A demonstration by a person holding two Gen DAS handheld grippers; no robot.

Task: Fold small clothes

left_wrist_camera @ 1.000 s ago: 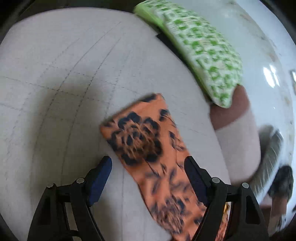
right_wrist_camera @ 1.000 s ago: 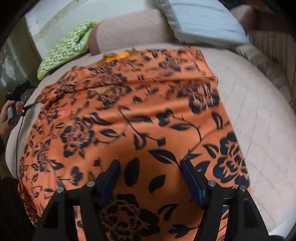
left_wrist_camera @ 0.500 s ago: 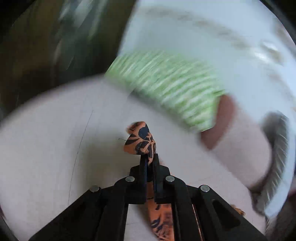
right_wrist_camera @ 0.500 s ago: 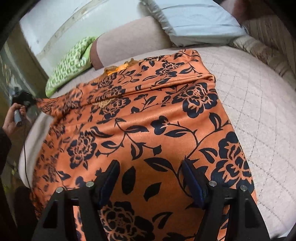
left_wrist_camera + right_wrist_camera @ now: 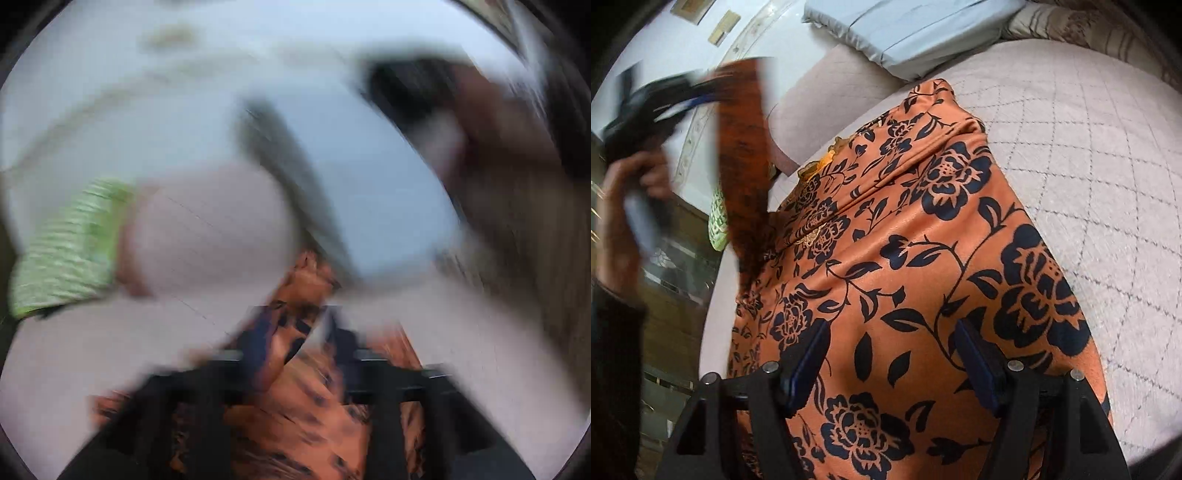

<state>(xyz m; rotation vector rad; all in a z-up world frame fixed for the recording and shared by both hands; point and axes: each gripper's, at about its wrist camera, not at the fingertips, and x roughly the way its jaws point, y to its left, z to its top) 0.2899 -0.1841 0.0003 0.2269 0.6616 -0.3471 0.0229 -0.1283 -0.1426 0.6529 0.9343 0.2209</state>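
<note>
An orange garment with a black flower print lies spread on the quilted bed. My right gripper hovers low over its near part, open, with nothing pinched. At the upper left a hand carries my left gripper, and a blurred flap of the garment stands lifted up to it. The left wrist view is smeared by motion. There the left gripper has its jaws opening, with the orange cloth bunched between and below the parted fingers.
A green patterned pillow lies at the bed's far left edge, beside a pinkish bolster. A pale blue pillow and a striped brown blanket sit at the head. Bare quilt lies right of the garment.
The left gripper shut on the garment's edge, swung it up and across toward the pillows, and its fingers have now parted. The right gripper has shifted slightly and stays open over the cloth.
</note>
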